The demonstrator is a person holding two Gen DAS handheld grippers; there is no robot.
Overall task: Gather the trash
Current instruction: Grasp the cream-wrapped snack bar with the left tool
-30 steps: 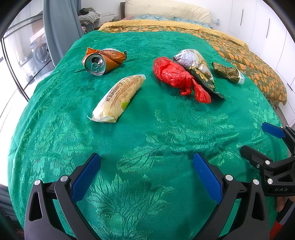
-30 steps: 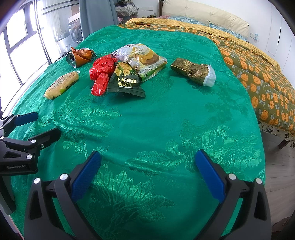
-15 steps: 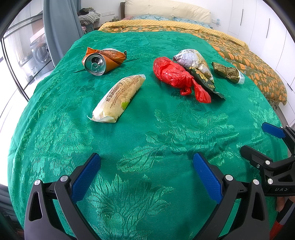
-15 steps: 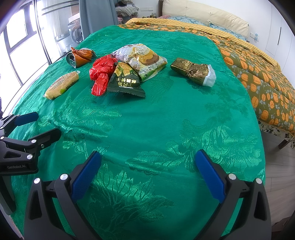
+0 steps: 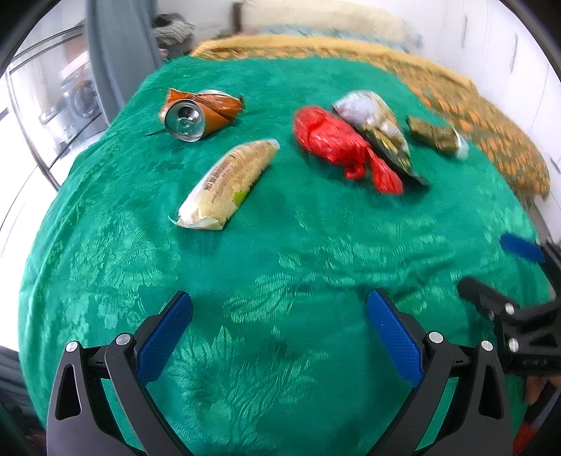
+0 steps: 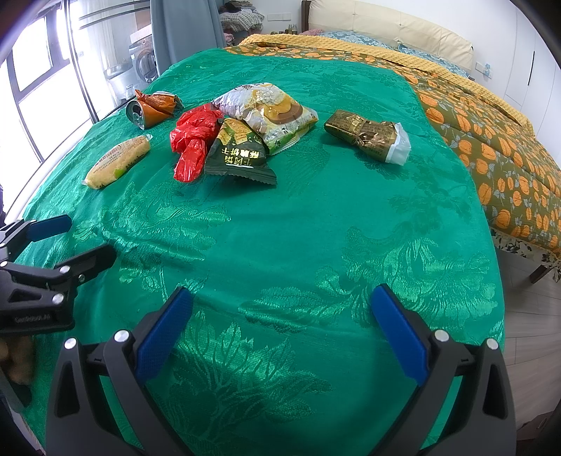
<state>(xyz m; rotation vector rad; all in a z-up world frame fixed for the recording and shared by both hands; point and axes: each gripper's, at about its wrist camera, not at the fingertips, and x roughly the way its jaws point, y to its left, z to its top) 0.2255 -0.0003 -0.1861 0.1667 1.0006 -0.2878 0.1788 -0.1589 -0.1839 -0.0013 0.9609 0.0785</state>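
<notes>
Trash lies on a green cloth [image 5: 280, 252] [image 6: 298, 228]. A crushed orange can [image 5: 191, 114] [image 6: 149, 108] sits far left, with a long yellow snack packet [image 5: 228, 184] [image 6: 117, 161] nearer. A knotted red plastic bag [image 5: 336, 142] [image 6: 193, 140] touches a dark green wrapper [image 6: 238, 154] and a silvery yellow packet [image 5: 368, 110] [image 6: 270, 112]. A brown-gold wrapped bundle [image 5: 436, 135] [image 6: 368, 135] lies to the right. My left gripper [image 5: 280, 322] is open and empty, well short of the trash. My right gripper [image 6: 280, 319] is likewise open and empty.
The cloth covers the foot of a bed with an orange patterned quilt [image 6: 491, 140] on the right and pillows [image 6: 385, 28] behind. A grey curtain [image 6: 186, 31] and a glass door [image 6: 52, 87] stand at the left. Wood floor [image 6: 526, 315] shows beyond the right edge.
The left wrist view has gone blurred and the trash sits slightly lower in it, so the left gripper has begun to move. The right gripper holds still.
</notes>
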